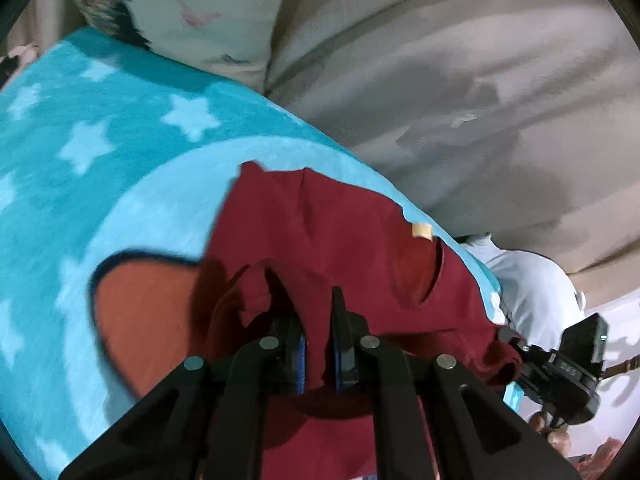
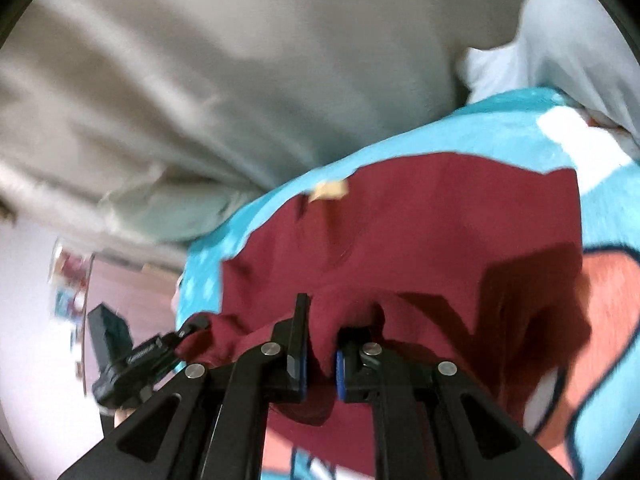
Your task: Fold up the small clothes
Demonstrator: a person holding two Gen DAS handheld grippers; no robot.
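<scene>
A small dark red garment (image 1: 328,236) with a tan label (image 1: 422,232) lies on a turquoise star-print blanket (image 1: 120,152). My left gripper (image 1: 316,320) is shut on a bunched edge of the garment and holds it lifted. In the right wrist view the same garment (image 2: 420,216) spreads ahead, its label (image 2: 328,191) at the far edge. My right gripper (image 2: 324,328) is shut on another part of the near edge. Each gripper shows in the other's view, the right one (image 1: 560,364) at lower right, the left one (image 2: 132,352) at lower left.
The blanket (image 2: 460,128) covers a bed with beige sheets (image 1: 460,80). A floral pillow (image 1: 180,4) lies at the back left. A pale blue cloth (image 1: 532,292) lies beside the blanket's edge, also in the right wrist view (image 2: 560,40). The blanket carries an orange cartoon patch (image 1: 144,308).
</scene>
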